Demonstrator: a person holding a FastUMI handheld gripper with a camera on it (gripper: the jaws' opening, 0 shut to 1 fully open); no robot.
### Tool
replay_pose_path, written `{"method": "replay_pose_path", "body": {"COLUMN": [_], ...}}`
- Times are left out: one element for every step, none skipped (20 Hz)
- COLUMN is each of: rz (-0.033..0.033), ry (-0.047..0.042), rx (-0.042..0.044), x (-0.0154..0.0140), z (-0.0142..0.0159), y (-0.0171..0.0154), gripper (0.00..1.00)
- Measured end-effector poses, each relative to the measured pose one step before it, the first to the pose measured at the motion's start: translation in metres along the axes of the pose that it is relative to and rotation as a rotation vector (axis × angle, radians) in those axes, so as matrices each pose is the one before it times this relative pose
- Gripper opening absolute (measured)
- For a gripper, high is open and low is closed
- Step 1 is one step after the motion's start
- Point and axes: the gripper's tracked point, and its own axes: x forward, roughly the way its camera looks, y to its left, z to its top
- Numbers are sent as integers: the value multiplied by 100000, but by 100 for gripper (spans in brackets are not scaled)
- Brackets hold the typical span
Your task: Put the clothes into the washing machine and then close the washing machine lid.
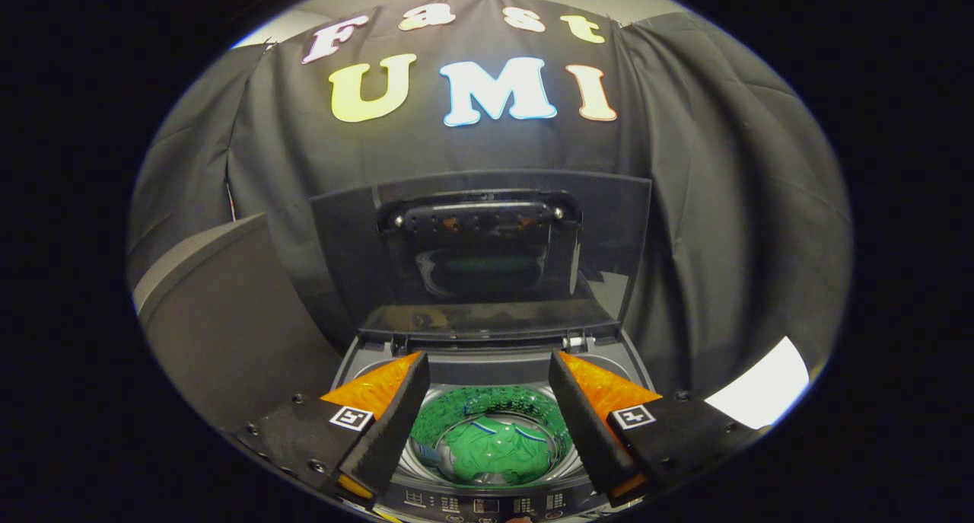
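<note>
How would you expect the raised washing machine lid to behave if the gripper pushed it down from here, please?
The lid stands upright on a hinge at the back of the washing machine, so it would probably swing rather than slide. It looks like a rigid panel, unlikely to flex. Its glossy face may be slippery. The gripper is open, above the green garment in the drum.

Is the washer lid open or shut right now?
Open: the lid stands raised behind the drum, green clothes inside. The open gripper holds nothing.
</note>
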Motion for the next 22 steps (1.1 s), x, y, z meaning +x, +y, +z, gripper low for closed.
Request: {"method": "replay_pose_path", "body": {"rz": [-113, 419, 714, 818, 787, 264, 387, 403, 596, 331, 238, 102, 45, 178, 12, -157, -127, 564, 212, -71, -29, -245], "ry": [-1802, -1623, -1498, -1126, -1596, -1806, -2010, -1257, -1103, -1109, -1619, -1490, -1284, -894, -967, -970, -967, -217, 729, 792, 6, -96], "rx": [-577, -440, 23, 367, 392, 114, -180, -348, -762, -991, -923, -727, -70, 186, 194, 125, 145, 14, -290, -218, -215, -164], "x": [-182, -168, -127, -96, -10, -27, 30, 78, 281, 282, 159, 392, 386, 462, 538, 493, 649, 718, 758, 703, 648, 768], "z": [742, 786, 895, 844, 1013, 1161, 1261, 992, 815, 1002, 1103, 969, 847, 745, 673, 657, 692, 330, 169, 92, 291, 254], "y": [-9, 114, 155, 199, 190, 53, 139, 180, 183, 97, 65, -29, 23, 43, 62, 30, 92, 298, 115, 30, 109, 60], "gripper": [98, 98, 98, 98, 98, 98, 98, 98, 98, 98, 98, 98, 98, 98, 98, 98, 98, 98, 98, 98, 98, 98]}}
